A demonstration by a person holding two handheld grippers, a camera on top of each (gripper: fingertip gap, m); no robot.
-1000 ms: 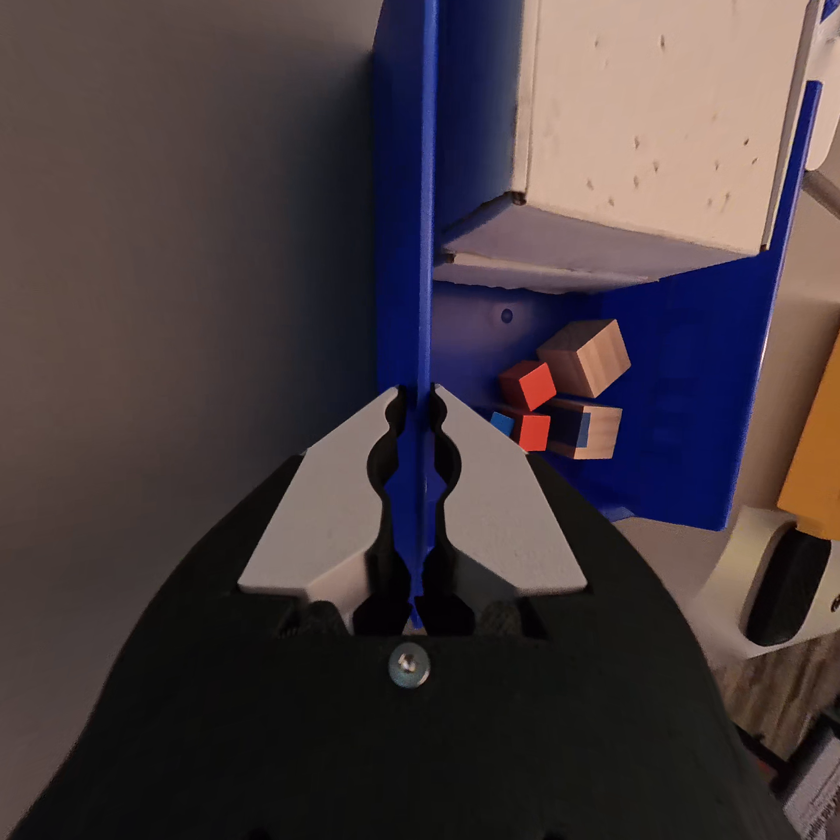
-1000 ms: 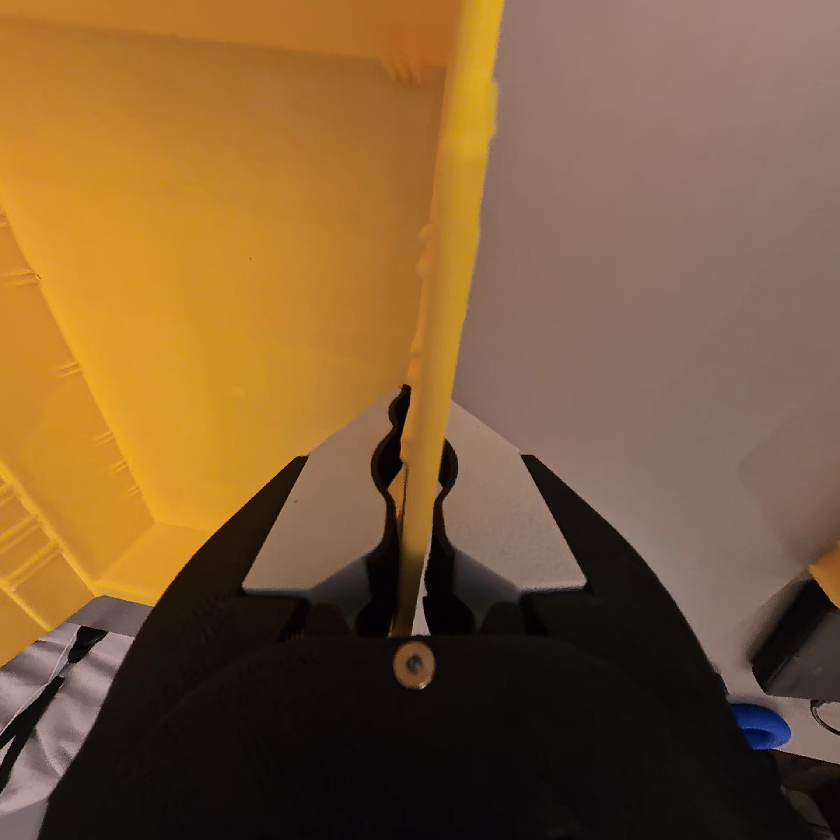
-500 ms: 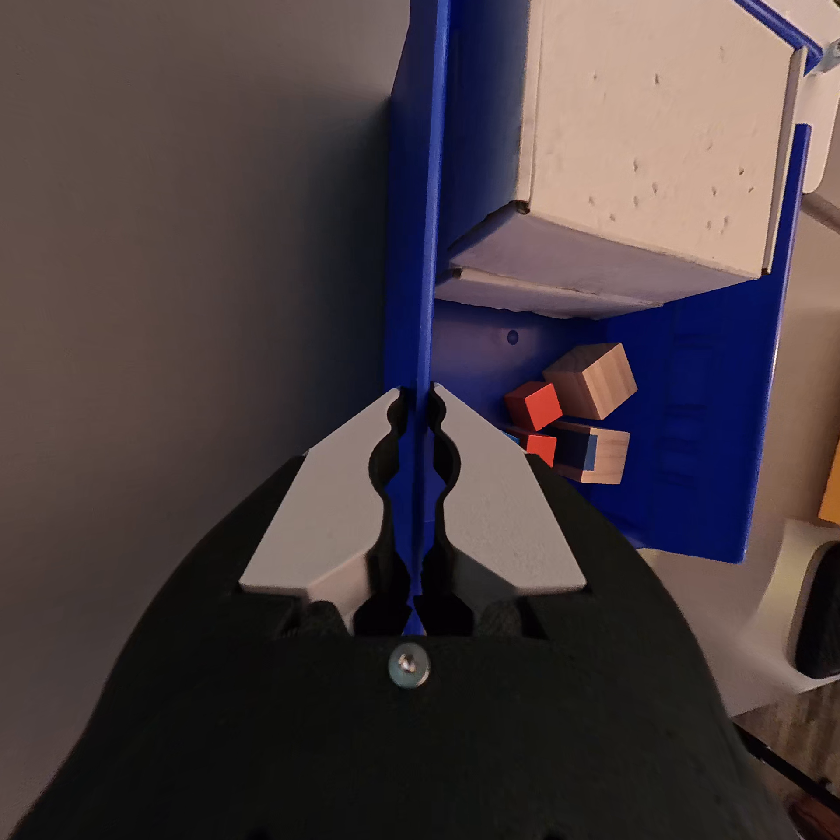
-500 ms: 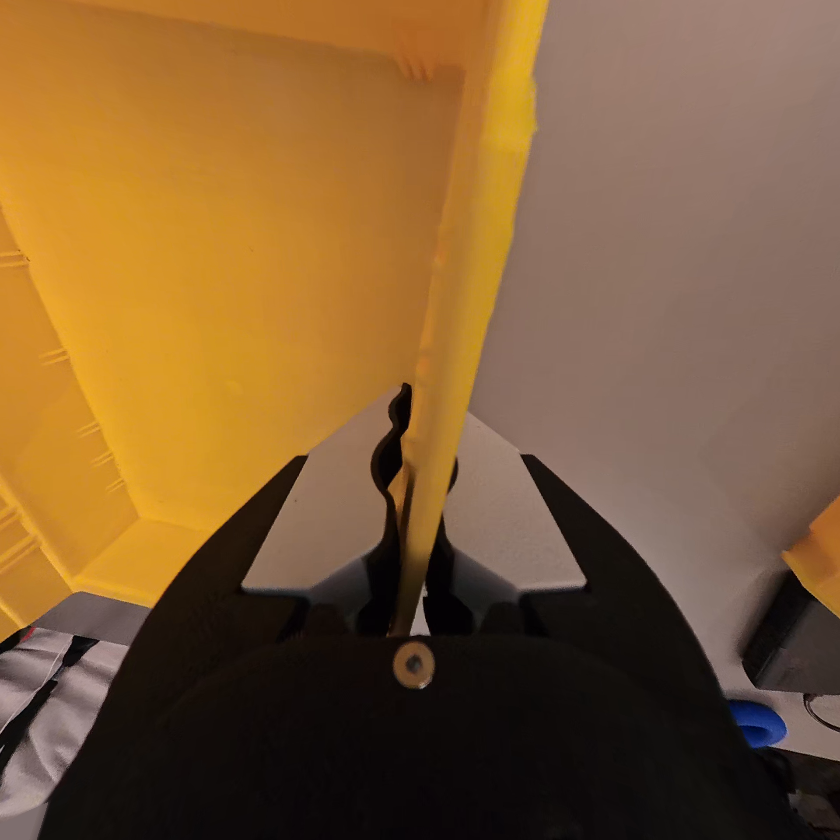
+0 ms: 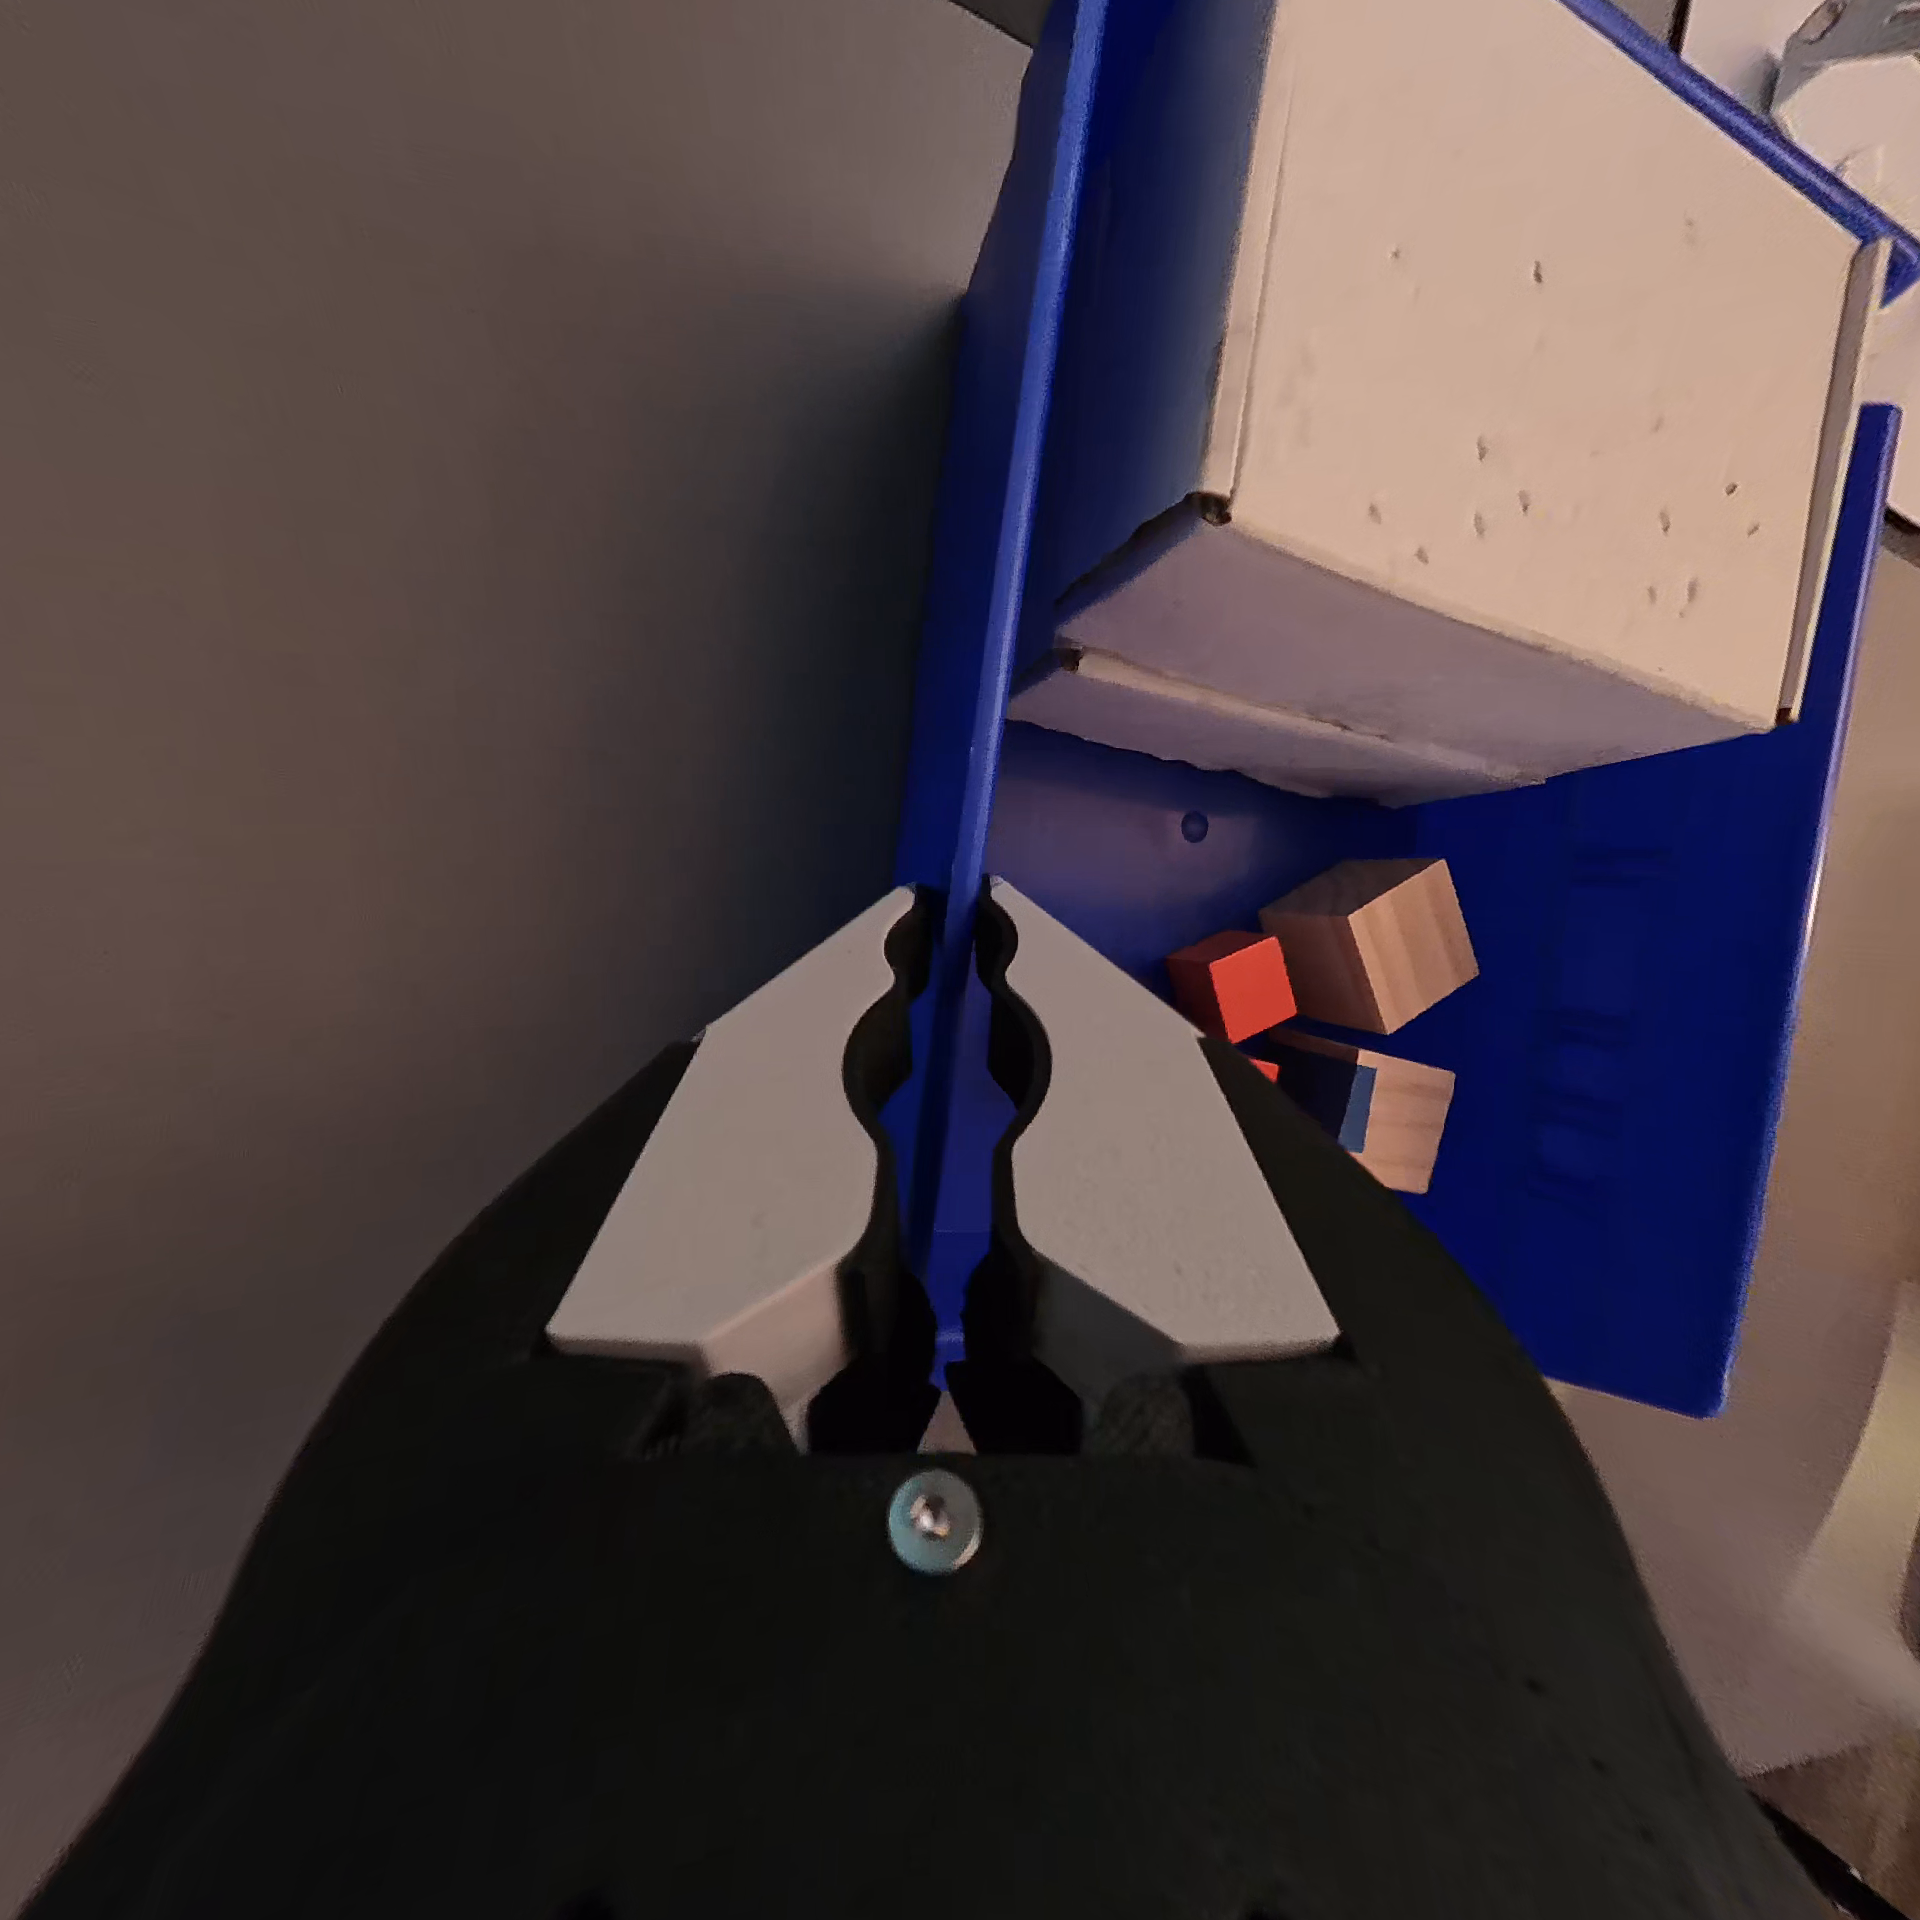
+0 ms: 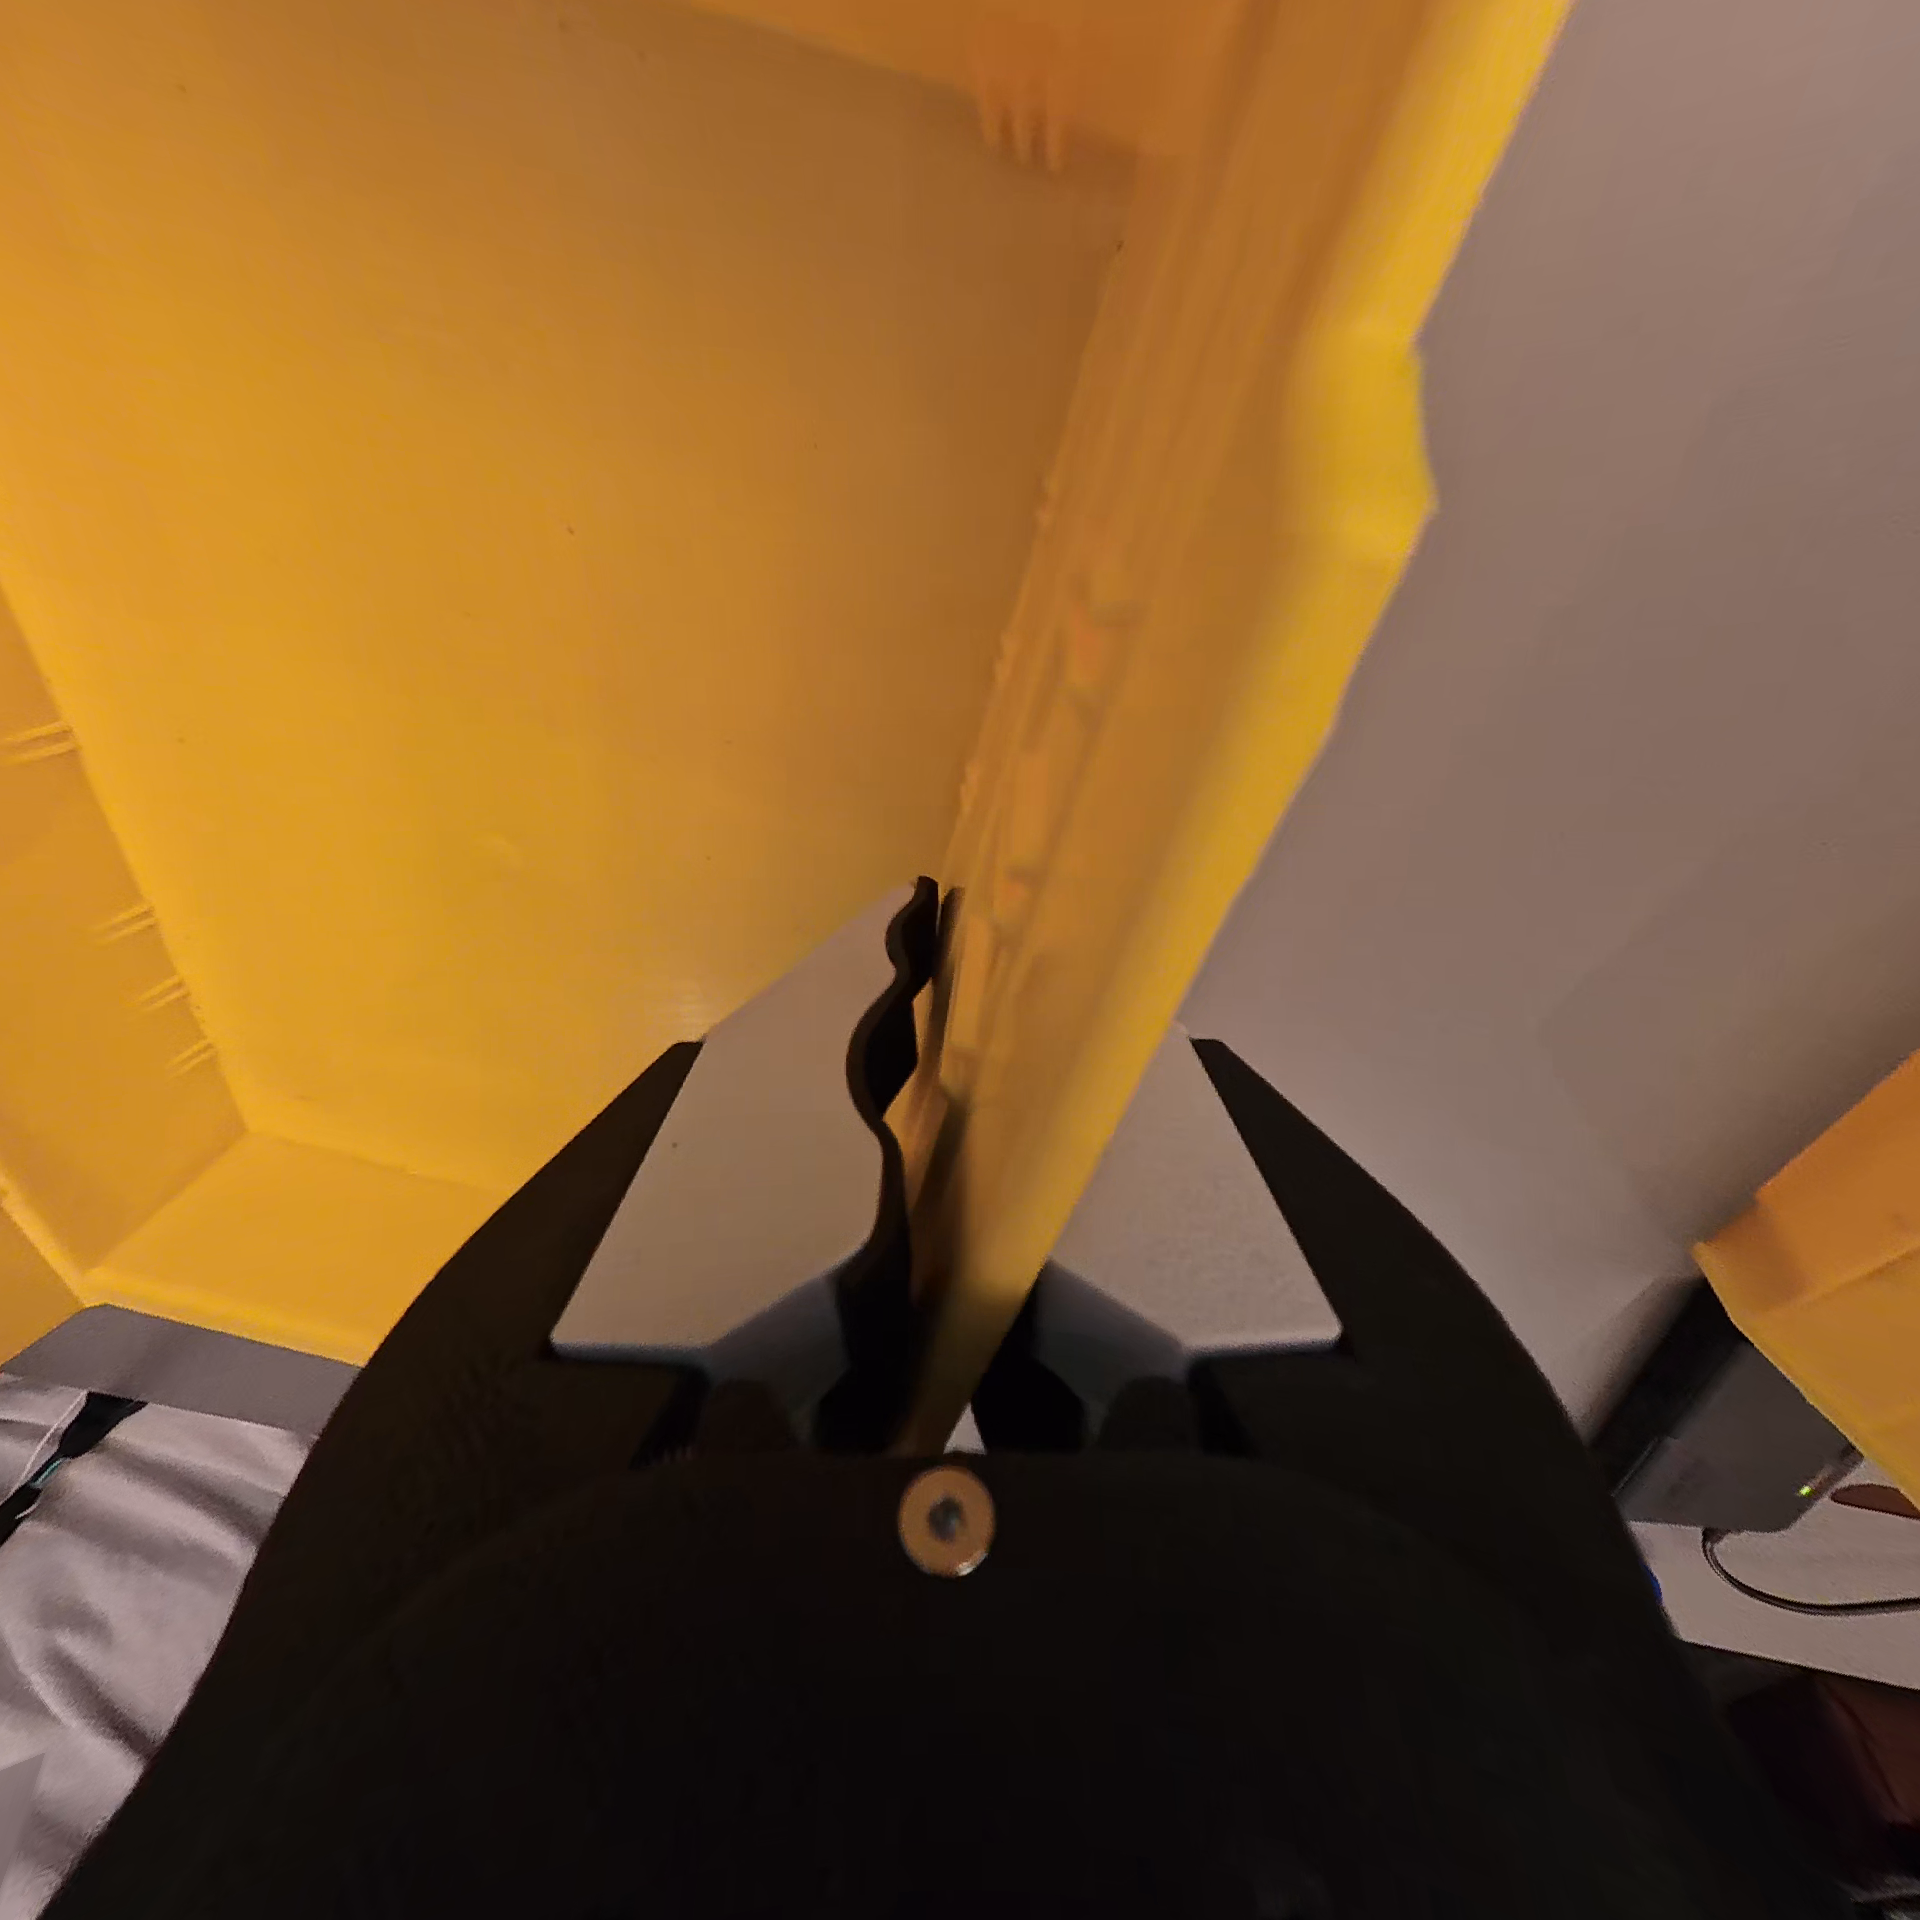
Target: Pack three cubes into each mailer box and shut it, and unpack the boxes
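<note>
My left gripper [image 5: 954, 904] is shut on the side wall of a blue bin [image 5: 1023, 499]. Inside the bin lie a closed white mailer box [image 5: 1538, 395] at the far end and loose cubes nearer me: a red cube [image 5: 1242, 982], a plain wood cube [image 5: 1382, 940] and a wood cube with a blue face [image 5: 1371, 1107]. Another red cube is mostly hidden behind my right finger. My right gripper [image 6: 951, 904] is shut on the side wall of a yellow bin [image 6: 1195, 644], whose inside [image 6: 540, 540] holds nothing I can see.
A grey table surface [image 5: 436, 623] lies left of the blue bin and another stretch [image 6: 1662, 623] right of the yellow bin. A second yellow object [image 6: 1829, 1278], a grey device [image 6: 1714, 1455] with a cable, and grey fabric [image 6: 104, 1558] lie near the edges. The grippers' ends are close to 80 cm from one another.
The blue bin has shifted right and tilted in the left view, its contents sliding little. The yellow bin has tilted, its rim leaning more to the right; more of the table's right side shows.
</note>
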